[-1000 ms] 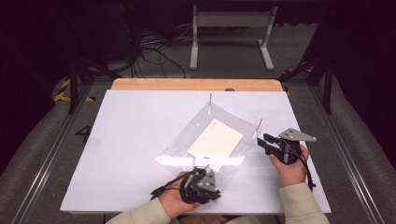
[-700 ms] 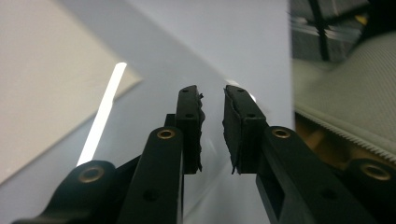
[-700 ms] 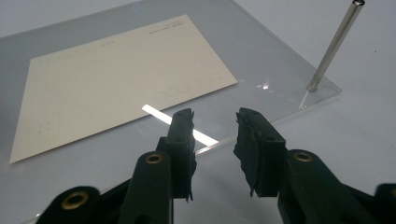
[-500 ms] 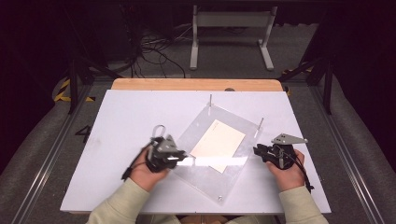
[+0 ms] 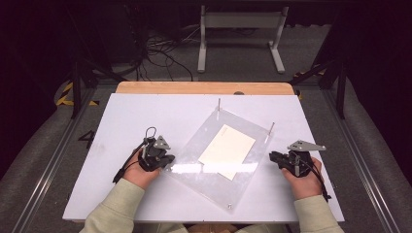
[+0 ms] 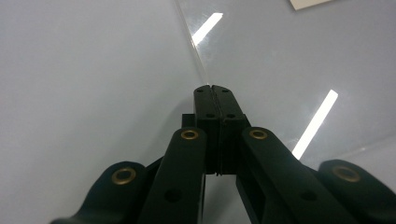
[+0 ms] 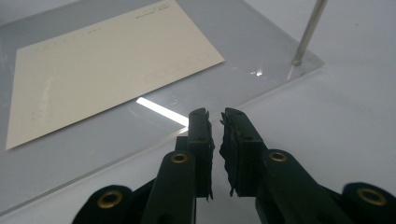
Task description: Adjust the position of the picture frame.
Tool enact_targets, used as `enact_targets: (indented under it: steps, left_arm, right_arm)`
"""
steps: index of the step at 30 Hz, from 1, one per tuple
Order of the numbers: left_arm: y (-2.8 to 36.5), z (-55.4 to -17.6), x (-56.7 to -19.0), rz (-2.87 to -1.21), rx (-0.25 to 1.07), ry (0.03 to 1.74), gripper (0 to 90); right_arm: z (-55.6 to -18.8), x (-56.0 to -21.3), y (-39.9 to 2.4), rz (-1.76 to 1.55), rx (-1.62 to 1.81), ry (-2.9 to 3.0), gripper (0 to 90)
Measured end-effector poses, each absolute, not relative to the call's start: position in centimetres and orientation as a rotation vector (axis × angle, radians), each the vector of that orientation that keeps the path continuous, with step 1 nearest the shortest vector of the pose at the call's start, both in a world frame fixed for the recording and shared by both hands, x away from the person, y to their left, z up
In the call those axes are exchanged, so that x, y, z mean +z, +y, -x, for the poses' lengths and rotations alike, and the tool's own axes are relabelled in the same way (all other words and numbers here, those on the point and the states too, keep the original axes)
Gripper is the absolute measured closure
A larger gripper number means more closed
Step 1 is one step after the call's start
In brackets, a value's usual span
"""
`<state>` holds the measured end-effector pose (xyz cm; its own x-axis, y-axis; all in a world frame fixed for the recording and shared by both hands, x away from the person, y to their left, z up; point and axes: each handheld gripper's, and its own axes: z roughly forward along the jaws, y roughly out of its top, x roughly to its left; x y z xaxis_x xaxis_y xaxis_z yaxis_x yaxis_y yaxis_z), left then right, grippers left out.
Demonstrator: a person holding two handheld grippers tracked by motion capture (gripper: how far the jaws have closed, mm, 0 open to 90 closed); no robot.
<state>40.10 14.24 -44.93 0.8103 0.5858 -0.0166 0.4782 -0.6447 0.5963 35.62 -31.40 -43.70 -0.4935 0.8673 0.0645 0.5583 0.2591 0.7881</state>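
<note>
From above, a clear square acrylic plate (image 5: 214, 160) lies turned diamond-wise on the white table (image 5: 121, 116), with thin metal pins (image 5: 219, 105) standing at its corners and a cream rectangular paper card (image 5: 227, 150) lying flat near its middle. The left hand-held gripper (image 5: 167, 159) sits at the plate's left edge, the person's left hand (image 5: 138, 170) wrapped around its body from behind, the cream sleeve (image 5: 114, 208) running in from the bottom. The right hand-held gripper (image 5: 273, 156) points at the plate's right edge, just short of it, gripped in the right hand (image 5: 301, 177) with its grey three-cornered plate (image 5: 306, 145) on top. The left gripper view gives what the overhead cannot: the jaws of the left hand-held gripper (image 6: 215, 88) are pressed together, pads meeting, right at the plate's thin edge (image 6: 194, 42), with nothing visible between them. The right gripper view shows the right hand-held gripper (image 7: 216, 116) with its jaws having just been closing, a narrow gap left, nothing between them; the plate's edge (image 7: 154, 142) lies just beyond the tips, the card (image 7: 102, 65) on top and one pin (image 7: 308, 32) rising at the corner.
</note>
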Motion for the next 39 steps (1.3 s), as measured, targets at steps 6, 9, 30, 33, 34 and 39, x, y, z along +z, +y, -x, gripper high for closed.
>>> enact_targets:
  steps: [6, 9, 30, 33, 34, 39]
  left_arm:
    - [12.0, -37.9, -45.0, -2.415, -0.01, 0.586, 90.0]
    - [10.6, -36.9, -44.8, -2.428, -0.026, 0.529, 90.0]
    - [16.9, -36.3, -44.6, -2.28, 0.06, 0.784, 90.0]
    - [16.9, -35.9, -44.9, -2.301, 0.017, 0.768, 90.0]
    - [16.9, -35.9, -44.9, -2.301, 0.017, 0.768, 90.0]
    - [16.9, -34.8, -44.2, -2.316, 0.063, 0.729, 90.0]
  right_arm:
    - [-35.8, -43.6, -33.1, -1.402, 1.085, 2.069, 78.1]
    - [-36.5, -43.9, -33.7, -1.475, 1.041, 2.051, 84.1]
    - [-47.1, -44.3, -27.1, -1.359, 0.787, 2.224, 90.0]
    - [-48.4, -44.3, -24.9, -1.328, 0.812, 2.264, 90.0]
    - [-48.4, -44.3, -24.9, -1.328, 0.812, 2.264, 90.0]
    - [-49.0, -44.2, -23.0, -1.281, 0.855, 2.314, 90.0]
